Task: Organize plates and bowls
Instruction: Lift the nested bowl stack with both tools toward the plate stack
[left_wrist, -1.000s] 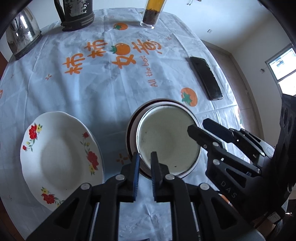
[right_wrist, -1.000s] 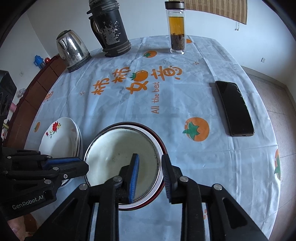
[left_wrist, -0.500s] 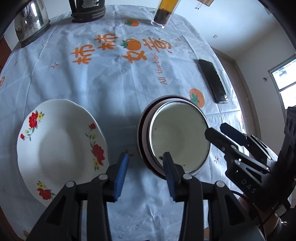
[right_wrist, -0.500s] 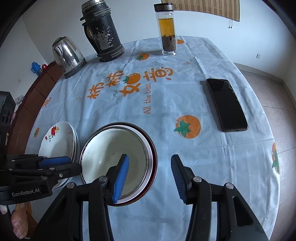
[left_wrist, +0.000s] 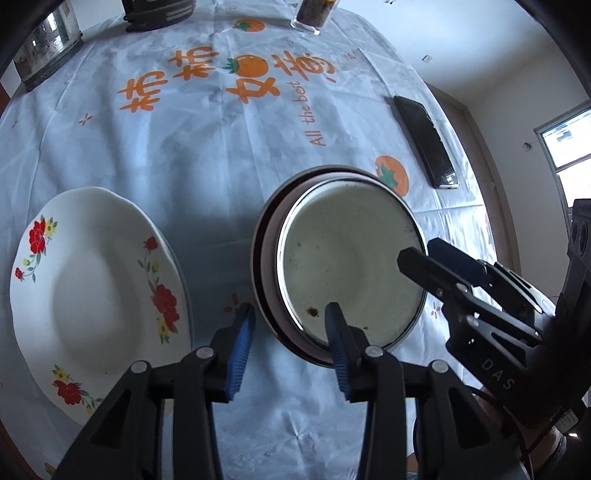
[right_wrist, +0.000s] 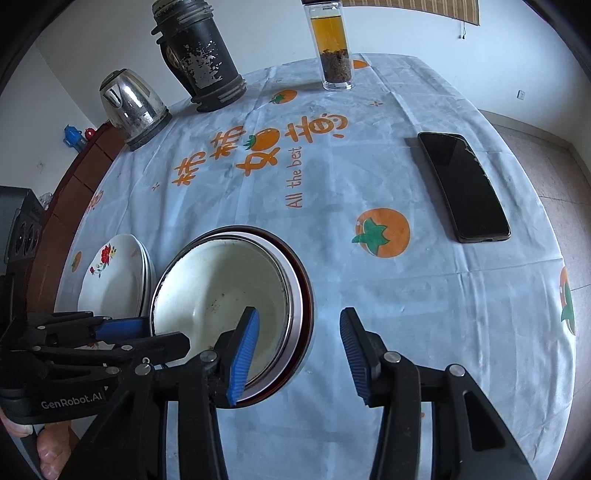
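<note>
Both grippers hang over the stacked bowls at the lower centre of each wrist view, on the bench under its persimmon-print tablecloth (right_wrist: 332, 184). The cream enamel bowl (left_wrist: 351, 254) sits nested in a dark-rimmed bowl (left_wrist: 266, 236), and the flowered plates (left_wrist: 92, 295) lie stacked just beside it at lower left. The left gripper (left_wrist: 290, 339) has its jaws spread astride the near rim, one pad outside the stack and one over the inner bowl, though they have just been closing a little and press on nothing yet. The right gripper (right_wrist: 299, 350) straddles the opposite rim the same way, jaws apart and likewise narrowing, with no contact visible. The step in hand looks like taking the bowl stack by both edges. To do it well, each gripper should sink until the pads sit fully below the rim lip (enamel is slick), then close evenly and lift level, keeping clear of the phone (right_wrist: 465, 188) at the right.
</note>
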